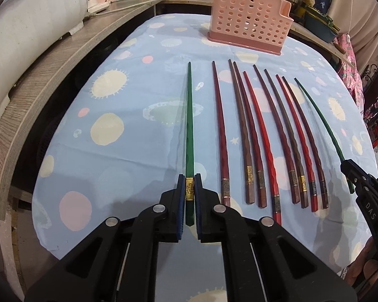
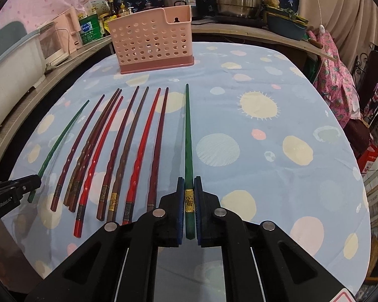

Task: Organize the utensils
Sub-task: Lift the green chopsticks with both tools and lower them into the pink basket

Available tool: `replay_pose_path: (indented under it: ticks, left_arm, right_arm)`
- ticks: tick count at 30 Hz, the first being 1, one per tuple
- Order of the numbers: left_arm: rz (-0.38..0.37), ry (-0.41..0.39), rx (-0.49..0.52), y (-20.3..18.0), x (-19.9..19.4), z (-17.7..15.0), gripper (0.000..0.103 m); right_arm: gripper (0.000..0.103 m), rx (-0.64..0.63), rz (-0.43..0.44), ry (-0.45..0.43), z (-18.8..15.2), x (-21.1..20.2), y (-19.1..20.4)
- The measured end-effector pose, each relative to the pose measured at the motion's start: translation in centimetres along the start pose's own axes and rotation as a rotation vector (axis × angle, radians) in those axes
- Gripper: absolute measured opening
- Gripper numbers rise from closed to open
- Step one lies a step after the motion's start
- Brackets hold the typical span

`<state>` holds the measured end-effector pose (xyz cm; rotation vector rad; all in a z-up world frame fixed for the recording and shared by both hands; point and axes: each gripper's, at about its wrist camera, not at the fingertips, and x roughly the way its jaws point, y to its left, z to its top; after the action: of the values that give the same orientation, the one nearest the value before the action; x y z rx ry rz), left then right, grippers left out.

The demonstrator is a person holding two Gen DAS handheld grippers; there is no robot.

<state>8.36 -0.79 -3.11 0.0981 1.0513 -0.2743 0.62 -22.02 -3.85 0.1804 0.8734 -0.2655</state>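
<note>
Both grippers pointed steeply down toward the table [image 1: 138, 95], fingers aimed away from the person.

The left gripper [image 1: 189, 188] was clenched on the left green chopstick [image 1: 189, 125]. Its blue pads [image 1: 180, 196] pressed the stick on both sides at the gold band, near the thick end; the thin tip pointed to the pink holder [image 1: 249, 17] at the far edge.

The right gripper [image 2: 189, 196] was clenched the same way on the right green chopstick [image 2: 188, 136], also at its gold band.

Btw. the 2 green sticks lay a row of red and brown chopsticks [image 2: 128, 151] on the cloth, roughly parallel, thick ends toward the grippers. The holder stood upright, well apart from both grippers.
</note>
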Motion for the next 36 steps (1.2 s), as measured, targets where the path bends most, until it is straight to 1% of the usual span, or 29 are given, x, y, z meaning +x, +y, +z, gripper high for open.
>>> replay_pose_path:
  ticks: [9,12,15,18,20,23,28,30,33,36]
  left_arm:
    - [0.024,-0.054,0.011,-0.3,-2.4,0.6,0.007]
    - [0.026,-0.084,0.014,-0.6,-3.6,1.4,0.007]
    - [0.010,-0.127,0.011,-0.6,-5.4,2.9,0.007]
    - [-0.002,-0.193,0.012,-0.7,-7.5,5.3,0.007]
    - [-0.007,-0.249,0.015,-0.9,-9.0,7.6,0.007]
    - [-0.025,-0.309,0.003,-1.0,-10.5,11.2,0.007]
    - [-0.066,-0.385,-0.026,-1.4,-12.5,17.6,0.007]
    - [-0.093,-0.409,-0.046,-1.4,-13.3,20.1,0.007]
    - [-0.121,-0.454,-0.067,-1.4,-14.5,23.2,0.007]
    - [-0.137,-0.520,-0.081,-1.9,-16.1,26.2,0.007]
  right_arm:
    - [0.007,0.004,0.013,-0.044,0.9,-2.2,0.2]
    - [0.007,0.006,0.020,-0.070,1.9,-3.3,0.1]
    - [0.007,0.022,0.037,-0.112,3.7,-4.6,-0.2]
    - [0.007,0.038,0.049,-0.171,6.4,-6.1,-0.7]
    - [0.007,0.045,0.054,-0.216,8.5,-7.0,-1.0]
    - [0.007,0.056,0.073,-0.268,11.9,-7.7,-1.4]
    - [0.007,0.072,0.101,-0.341,17.6,-8.3,-1.8]
    - [0.007,0.081,0.114,-0.368,19.7,-8.6,-1.8]
    - [0.007,0.095,0.124,-0.423,23.1,-9.1,-2.0]
    - [0.007,0.109,0.133,-0.480,26.4,-9.5,-2.1]
